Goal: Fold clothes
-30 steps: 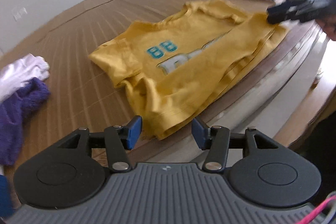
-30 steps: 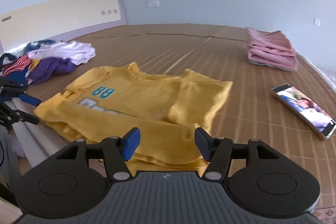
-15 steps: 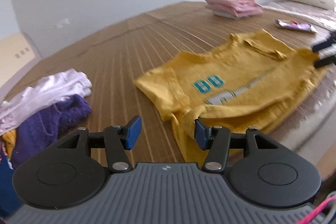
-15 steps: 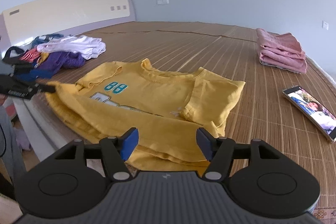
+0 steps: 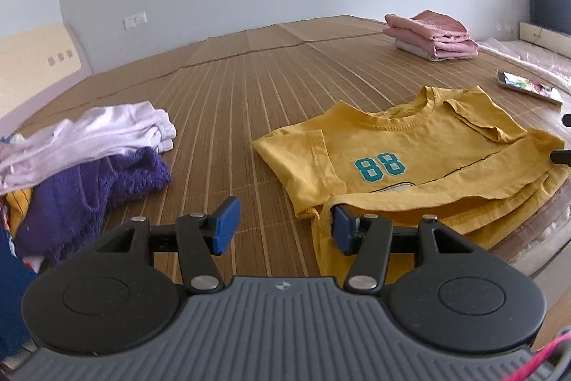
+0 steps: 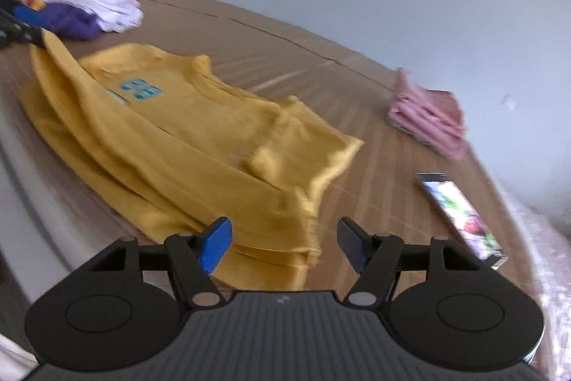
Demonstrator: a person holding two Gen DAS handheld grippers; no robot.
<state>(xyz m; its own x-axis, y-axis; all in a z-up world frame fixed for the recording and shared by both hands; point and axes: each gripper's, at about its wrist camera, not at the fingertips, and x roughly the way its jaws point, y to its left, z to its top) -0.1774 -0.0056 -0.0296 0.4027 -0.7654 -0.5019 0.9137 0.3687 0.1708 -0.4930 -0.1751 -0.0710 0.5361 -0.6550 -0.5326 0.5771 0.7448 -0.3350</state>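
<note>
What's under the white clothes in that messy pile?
A purple knitted garment lies under the white clothes, on the woven mat. Something yellow peeks out lower; the rest is covered.

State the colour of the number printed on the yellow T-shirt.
Teal "88" on the yellow T-shirt, clearest in the left wrist view.

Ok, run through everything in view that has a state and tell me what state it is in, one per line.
yellow T-shirt: face up, hem folded partway up, one sleeve tucked in
pink clothes stack: folded
white and purple clothes pile: unfolded, heaped
phone: flat, screen lit
left gripper: open
right gripper: open
</note>
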